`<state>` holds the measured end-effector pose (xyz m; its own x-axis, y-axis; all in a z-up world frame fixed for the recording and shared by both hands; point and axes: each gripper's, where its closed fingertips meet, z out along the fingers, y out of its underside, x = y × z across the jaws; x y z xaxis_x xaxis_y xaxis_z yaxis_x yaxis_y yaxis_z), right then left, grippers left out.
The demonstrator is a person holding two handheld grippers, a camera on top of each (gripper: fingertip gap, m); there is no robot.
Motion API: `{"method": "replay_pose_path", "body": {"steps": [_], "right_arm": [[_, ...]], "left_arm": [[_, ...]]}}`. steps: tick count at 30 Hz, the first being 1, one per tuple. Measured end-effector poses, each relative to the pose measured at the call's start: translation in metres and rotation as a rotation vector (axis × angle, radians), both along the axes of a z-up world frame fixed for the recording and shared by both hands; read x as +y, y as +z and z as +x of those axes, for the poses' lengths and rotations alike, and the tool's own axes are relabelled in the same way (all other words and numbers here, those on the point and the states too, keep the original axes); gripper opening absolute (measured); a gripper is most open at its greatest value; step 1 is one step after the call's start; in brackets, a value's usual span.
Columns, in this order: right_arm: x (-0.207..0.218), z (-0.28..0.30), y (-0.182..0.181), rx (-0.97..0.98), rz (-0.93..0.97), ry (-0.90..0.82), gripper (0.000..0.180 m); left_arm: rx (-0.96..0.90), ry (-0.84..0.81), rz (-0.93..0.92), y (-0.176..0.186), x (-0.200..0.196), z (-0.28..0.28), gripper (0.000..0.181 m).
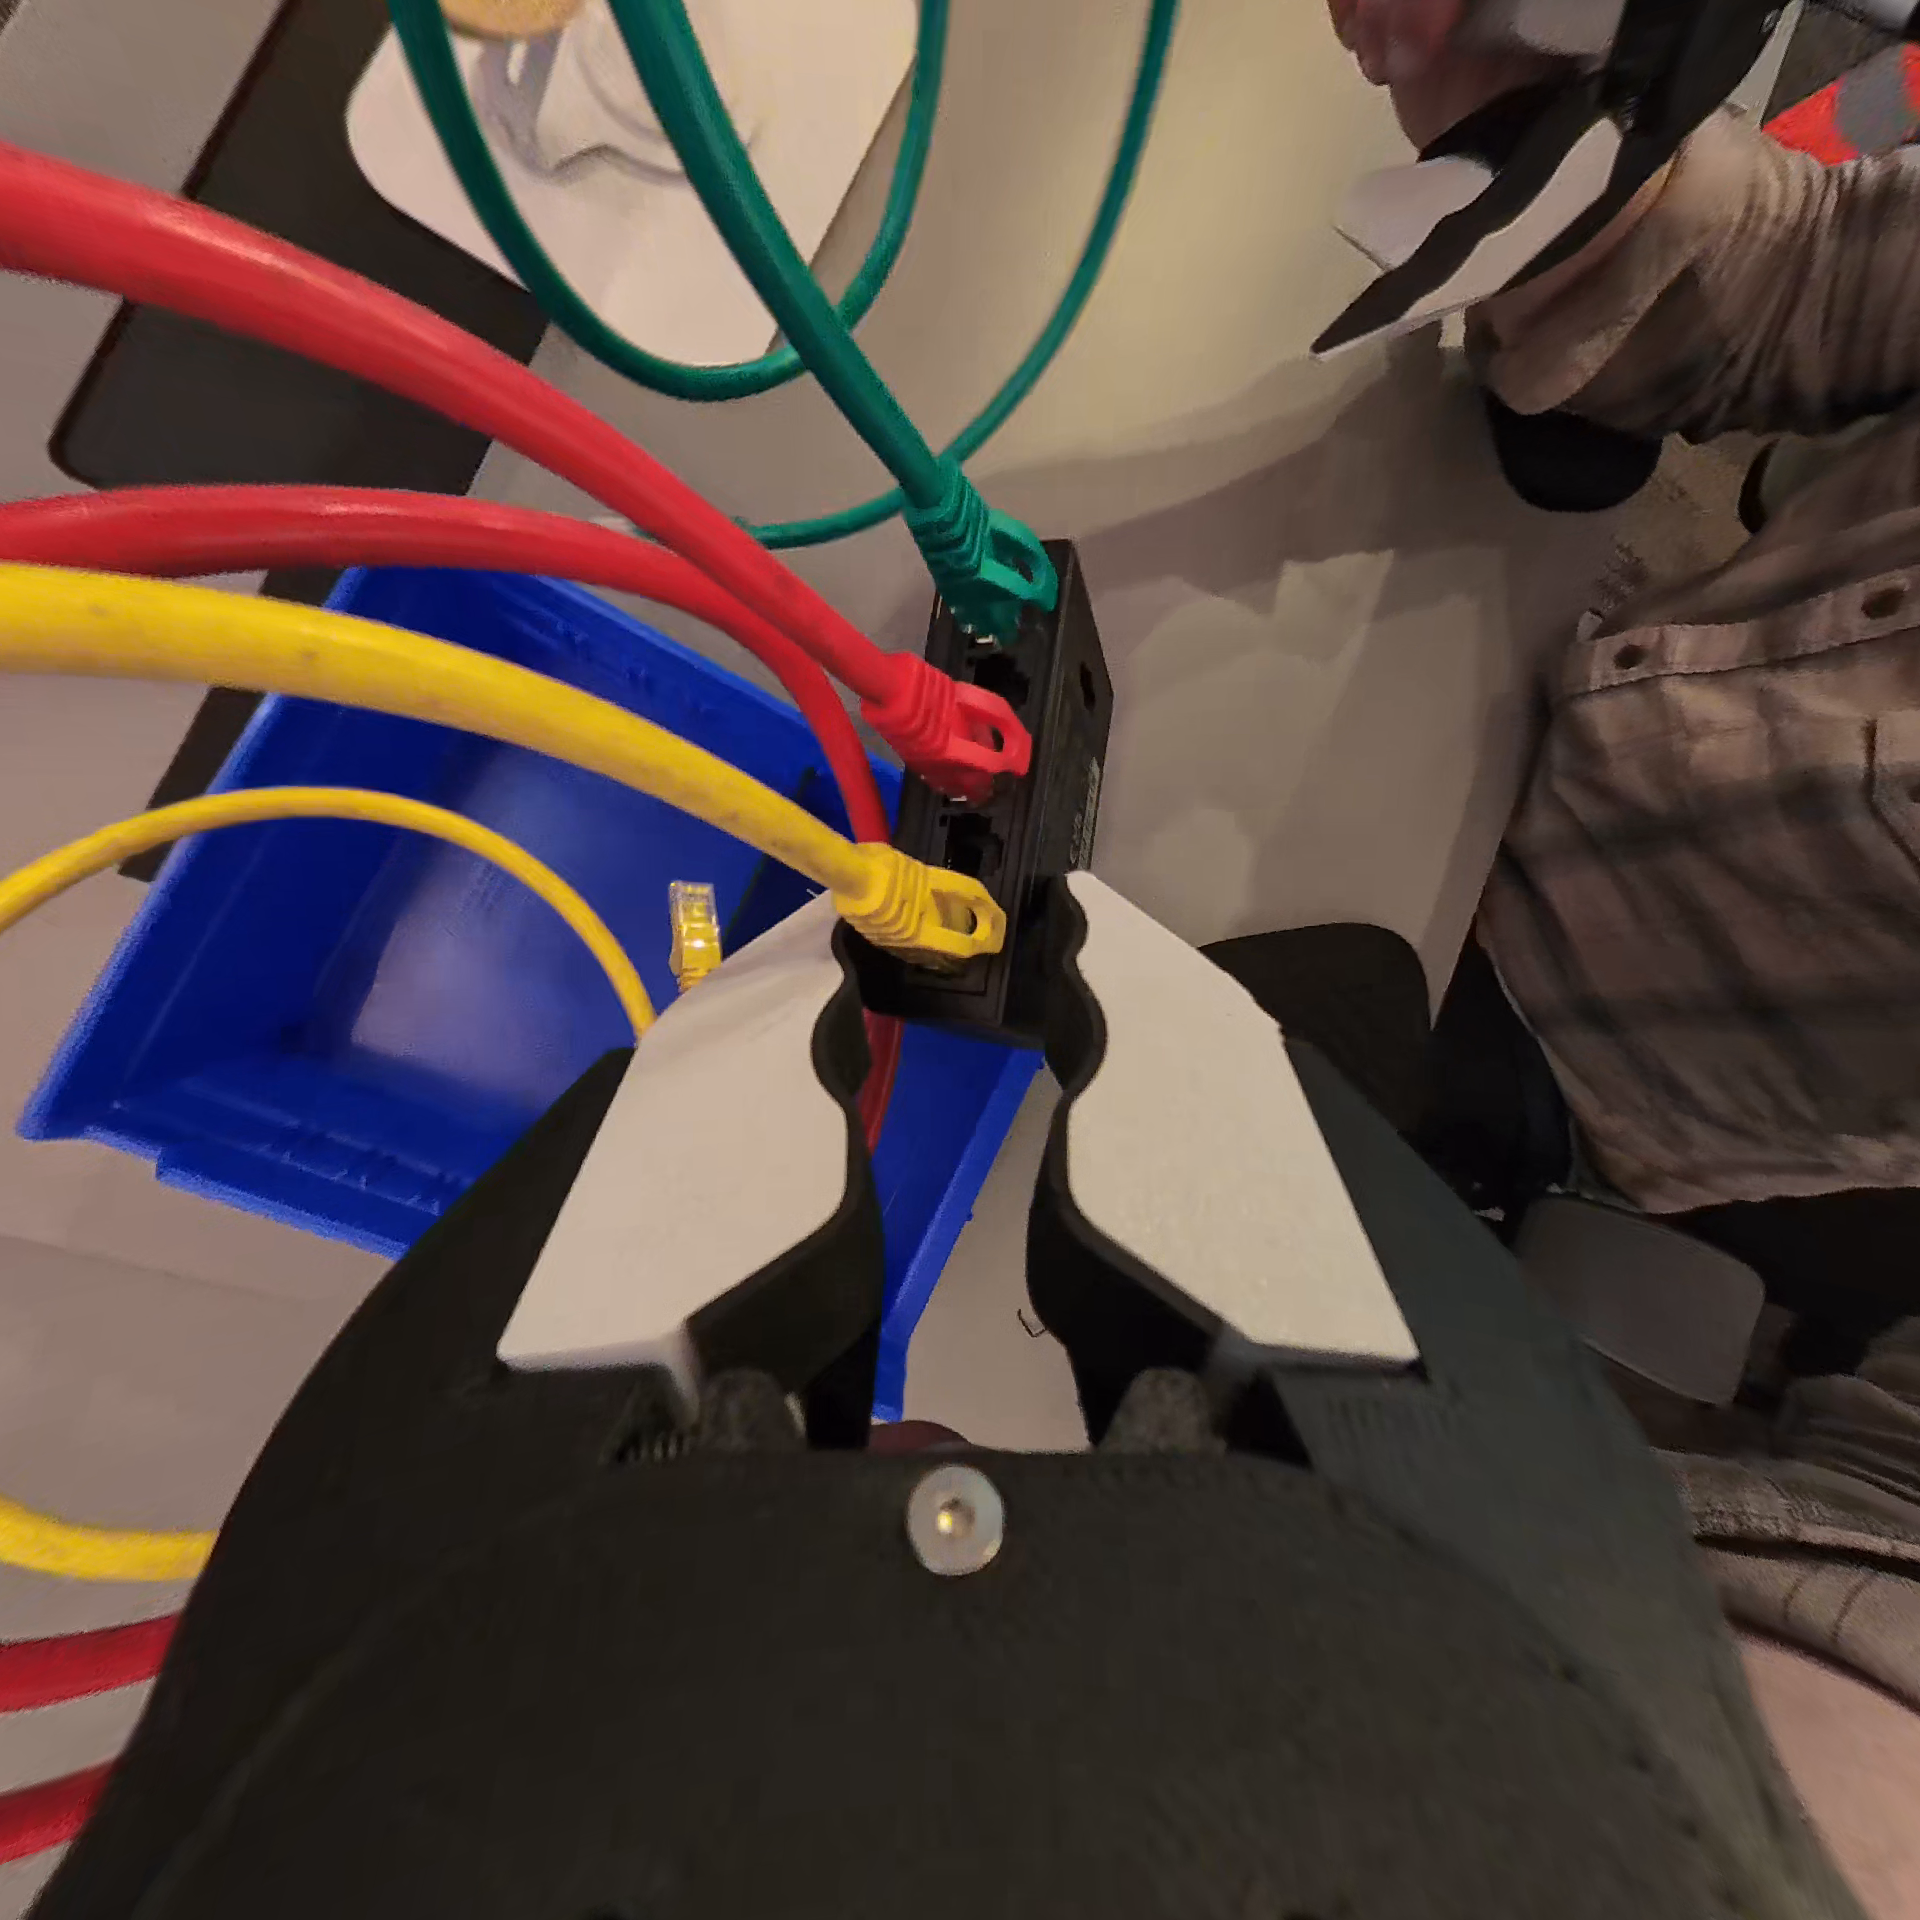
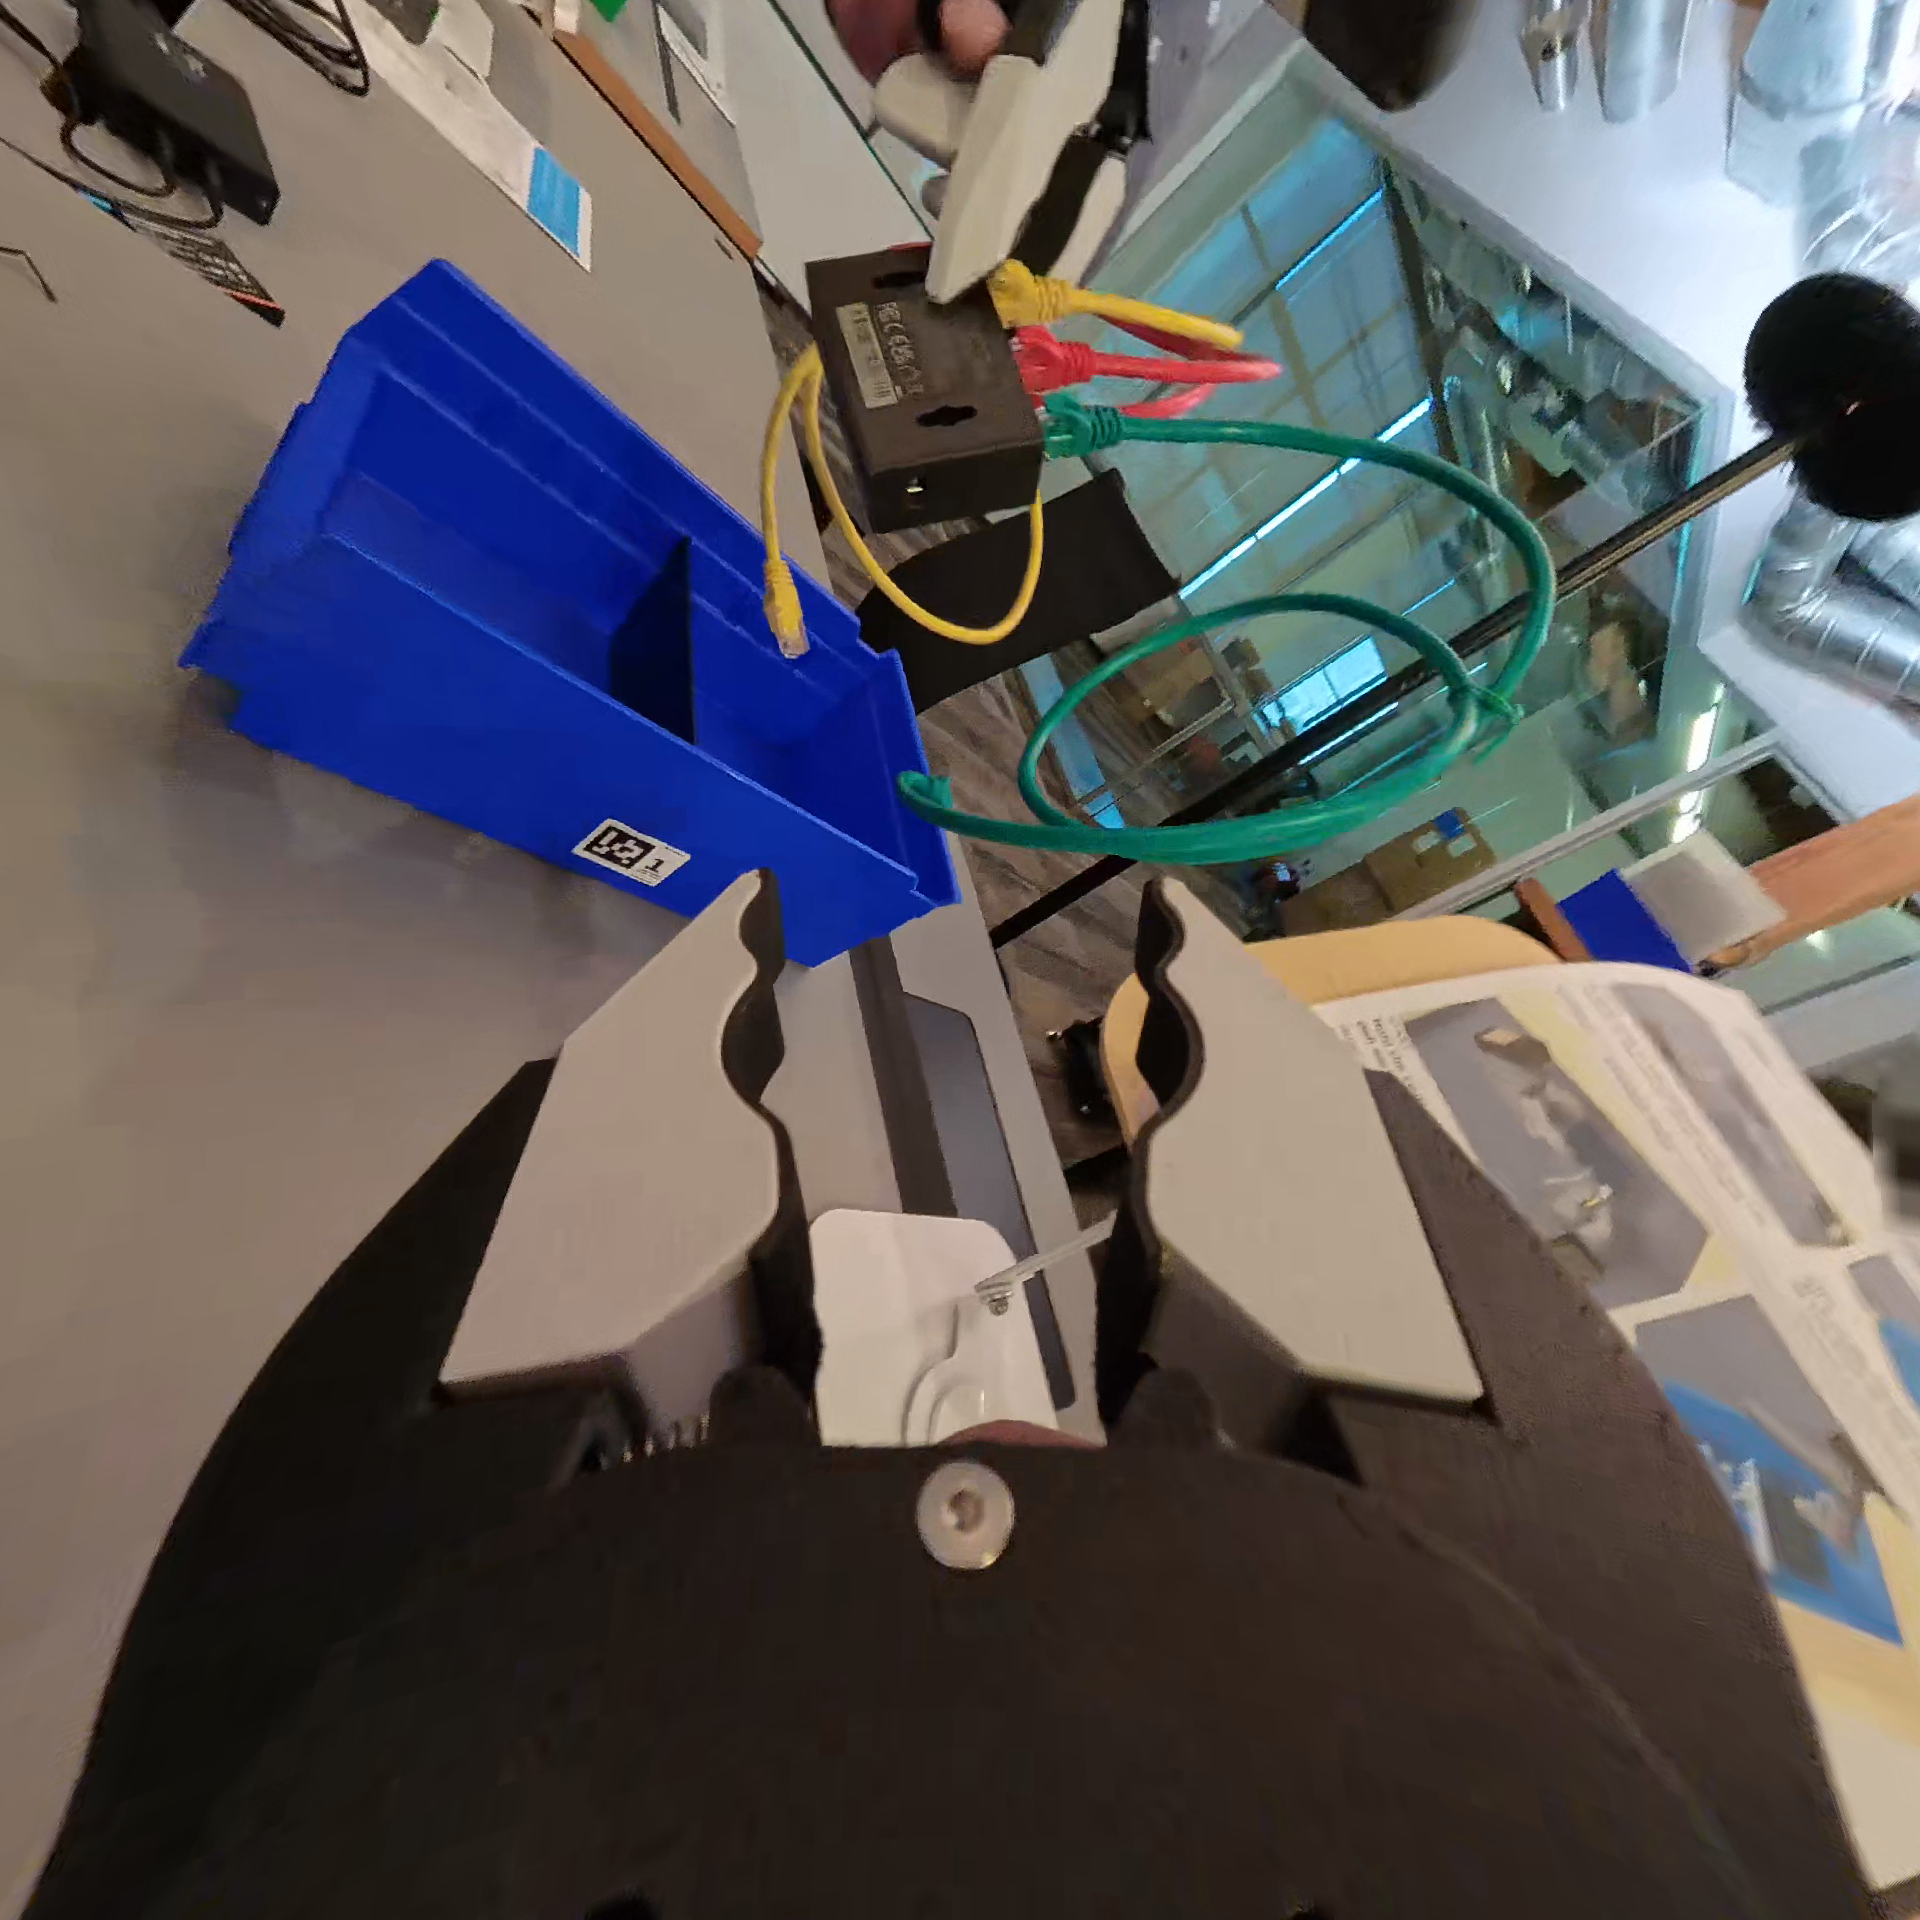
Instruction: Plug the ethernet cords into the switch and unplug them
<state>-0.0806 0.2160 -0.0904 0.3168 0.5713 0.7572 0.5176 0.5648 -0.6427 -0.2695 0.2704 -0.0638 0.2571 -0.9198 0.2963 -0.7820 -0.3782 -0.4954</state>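
My left gripper [image 1: 956, 956] is shut on the near end of a small black switch [image 1: 1049, 748] and holds it up in the air. A yellow cord [image 1: 914, 914], a red cord [image 1: 951, 727] and a green cord [image 1: 977, 556] are plugged into its ports. The yellow cord's free plug [image 1: 694, 928] hangs over the blue bin. In the right wrist view the switch [image 2: 925, 400] hangs above the bin's far end with all three cords trailing right. My right gripper [image 2: 956, 935] is open and empty, well back from the switch.
A blue bin [image 2: 499, 665] with a divider lies on the grey table [image 2: 208, 1039]. A black box with cables [image 2: 166, 114] sits at the far left. A person's plaid sleeve [image 1: 1714, 831] is at the right. A printed paper [image 2: 1662, 1247] lies at right. The grippers' ends are close to 20 cm from one another.
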Motion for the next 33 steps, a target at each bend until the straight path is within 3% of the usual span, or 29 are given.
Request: {"method": "replay_pose_path", "body": {"steps": [4,6,9,15,25,33], "right_arm": [[-0.018,0.005,0.016,-0.02,0.017,0.077,0.061],[-0.039,0.013,0.022,-0.063,-0.032,0.182,0.049],[-0.071,0.038,0.044,-0.084,-0.108,0.307,0.045],[-0.13,0.112,0.109,0.053,-0.089,0.446,0.044],[-0.161,0.17,0.134,0.147,-0.051,0.482,0.045],[-0.145,0.169,0.123,0.133,-0.102,0.461,0.046]], "left_arm": [[0.004,-0.048,0.018,0.021,-0.01,0.016,0.032],[0.018,-0.072,0.023,0.029,-0.015,0.027,0.032],[0.028,-0.148,0.018,0.04,-0.03,0.053,0.032],[0.11,-0.329,-0.055,0.028,-0.069,0.117,0.032],[0.246,-0.626,-0.296,-0.067,-0.134,0.221,0.032],[0.304,-0.698,-0.435,-0.152,-0.141,0.255,0.031]]}}
